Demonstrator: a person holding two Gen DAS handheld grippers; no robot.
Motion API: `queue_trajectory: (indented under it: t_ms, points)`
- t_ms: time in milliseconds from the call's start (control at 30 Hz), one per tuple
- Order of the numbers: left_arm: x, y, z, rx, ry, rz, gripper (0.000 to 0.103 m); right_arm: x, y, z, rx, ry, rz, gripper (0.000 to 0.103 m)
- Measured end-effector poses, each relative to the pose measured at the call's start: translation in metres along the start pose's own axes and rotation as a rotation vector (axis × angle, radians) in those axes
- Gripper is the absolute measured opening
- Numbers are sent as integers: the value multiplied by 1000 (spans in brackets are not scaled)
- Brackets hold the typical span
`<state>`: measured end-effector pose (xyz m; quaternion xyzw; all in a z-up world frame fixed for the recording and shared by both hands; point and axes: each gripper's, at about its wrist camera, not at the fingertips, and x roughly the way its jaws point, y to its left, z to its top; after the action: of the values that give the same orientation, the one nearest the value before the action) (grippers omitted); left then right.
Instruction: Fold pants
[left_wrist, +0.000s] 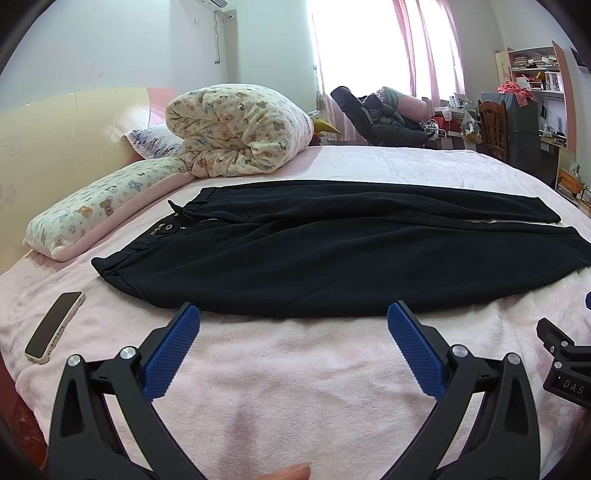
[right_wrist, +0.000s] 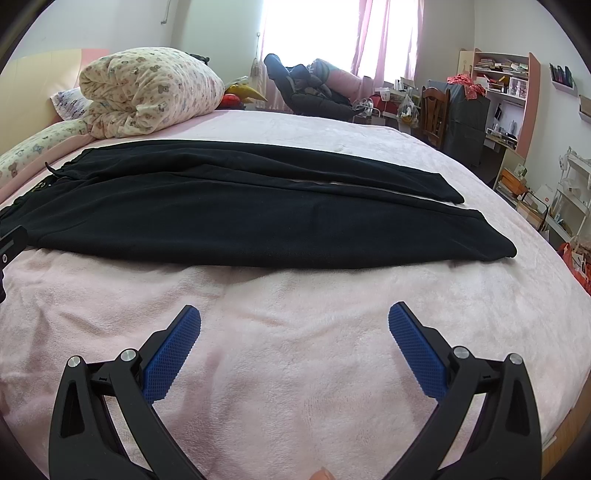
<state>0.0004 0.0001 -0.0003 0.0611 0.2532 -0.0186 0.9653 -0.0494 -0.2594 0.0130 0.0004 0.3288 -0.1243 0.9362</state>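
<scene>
left wrist view: the left tongs (left_wrist: 293, 319) hang with their blue fingers spread wide and nothing between them, tips just short of the near edge of the black pants (left_wrist: 332, 254). in the right wrist view the right tongs (right_wrist: 294, 319) are spread the same way and empty, a little farther back from the cloth over the pink blanket (right_wrist: 295, 332) that covers the bed. the pants lie flat across the bed, waistband toward the pillows on the left and cuffs to the right, both legs stretched out side by side with a thin pale gap showing between them near the cuffs. by the look of it no fold has been made yet; bringing one leg over the other and then doubling the length all appears left to do. a phone (left_wrist: 55, 325) rests on the blanket just left of the left tongs, close to the waistband corner and likely the only thing near enough to be nudged. a rolled quilt (left_wrist: 240, 129) and a printed pillow (left_wrist: 103, 210) sit beyond the waistband, apart from the pants, while a chair, shelves and clutter stand off the bed.
</scene>
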Motion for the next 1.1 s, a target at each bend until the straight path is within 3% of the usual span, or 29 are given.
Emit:
queue_trajectory:
  t_ms: [1100]
  points:
    - [0, -2, -3, 5, 2, -18, 101, 1, 0, 0, 3, 3, 2, 102]
